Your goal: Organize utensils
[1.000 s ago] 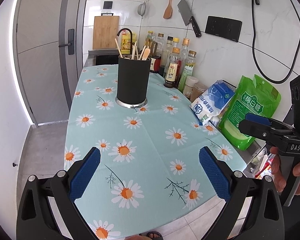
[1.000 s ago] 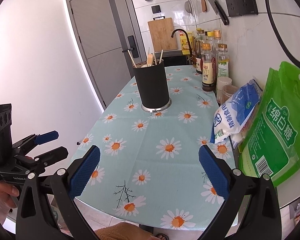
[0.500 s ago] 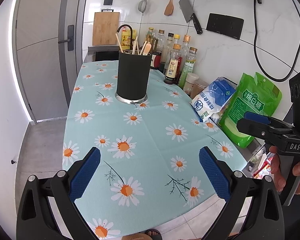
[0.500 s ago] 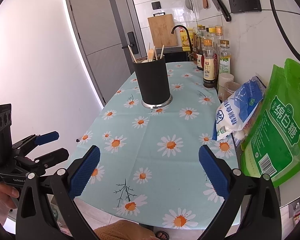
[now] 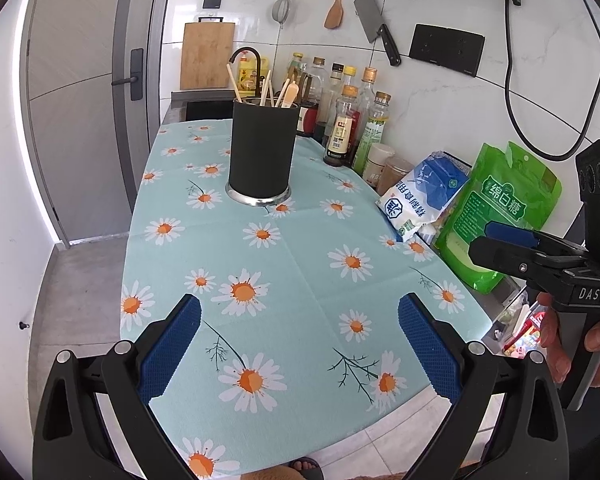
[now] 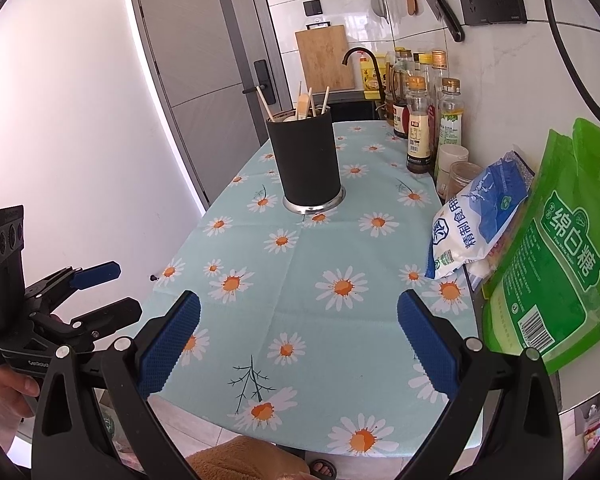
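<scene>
Wooden chopsticks and spoon (image 5: pixel 278 90) stand in the black cylindrical holder (image 5: pixel 261 152) at twelve o'clock. Left gripper (image 5: pixel 299 354) and right gripper (image 6: pixel 298 346) both gape empty (either tidied, or due sorting).

One black holder (image 5: pixel 260 156) — two bags: blue-white (image 5: pixel 420 196), green (image 5: pixel 500 216) — two open tongs: left (image 5: pixel 299 350), right (image 6: pixel 298 344).

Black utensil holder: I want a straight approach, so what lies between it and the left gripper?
Only bare daisy tablecloth lies between the left gripper and the black utensil holder, as the left wrist view shows.
</scene>
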`<state>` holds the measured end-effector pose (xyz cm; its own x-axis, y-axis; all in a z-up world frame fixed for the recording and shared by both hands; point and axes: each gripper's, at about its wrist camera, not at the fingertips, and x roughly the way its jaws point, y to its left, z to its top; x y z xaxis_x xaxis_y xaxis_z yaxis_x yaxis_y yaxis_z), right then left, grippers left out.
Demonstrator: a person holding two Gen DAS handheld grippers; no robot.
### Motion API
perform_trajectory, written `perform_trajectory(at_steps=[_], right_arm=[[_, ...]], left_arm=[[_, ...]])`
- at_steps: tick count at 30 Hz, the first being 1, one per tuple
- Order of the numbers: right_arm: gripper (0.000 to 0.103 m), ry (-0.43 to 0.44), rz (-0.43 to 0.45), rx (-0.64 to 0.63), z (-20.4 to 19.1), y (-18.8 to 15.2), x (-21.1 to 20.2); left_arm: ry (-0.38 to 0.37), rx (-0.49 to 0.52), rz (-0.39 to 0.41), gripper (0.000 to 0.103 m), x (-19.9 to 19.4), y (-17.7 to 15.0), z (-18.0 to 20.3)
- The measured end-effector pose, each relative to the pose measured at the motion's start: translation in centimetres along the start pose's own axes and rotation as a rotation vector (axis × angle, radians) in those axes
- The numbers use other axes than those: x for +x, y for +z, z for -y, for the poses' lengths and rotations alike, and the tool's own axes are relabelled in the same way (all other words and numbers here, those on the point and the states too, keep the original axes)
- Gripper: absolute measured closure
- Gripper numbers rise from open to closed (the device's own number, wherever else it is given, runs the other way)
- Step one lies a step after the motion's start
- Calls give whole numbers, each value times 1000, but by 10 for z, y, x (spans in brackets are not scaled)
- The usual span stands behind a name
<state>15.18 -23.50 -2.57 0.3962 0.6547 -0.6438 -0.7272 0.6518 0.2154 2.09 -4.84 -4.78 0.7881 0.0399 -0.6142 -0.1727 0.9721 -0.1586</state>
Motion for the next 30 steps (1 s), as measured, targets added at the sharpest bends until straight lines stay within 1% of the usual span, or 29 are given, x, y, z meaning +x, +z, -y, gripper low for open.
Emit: perform_trajectory(at_steps=[23, 30], right_arm=[[5, -5, -2, 5, -1, -4, -1], [5, -4, -5, 7, 1, -5, -1]], left_arm=[[-1, 1, -7, 6, -4, 0, -3], [-4, 3, -29, 6, -1, -3, -1]])
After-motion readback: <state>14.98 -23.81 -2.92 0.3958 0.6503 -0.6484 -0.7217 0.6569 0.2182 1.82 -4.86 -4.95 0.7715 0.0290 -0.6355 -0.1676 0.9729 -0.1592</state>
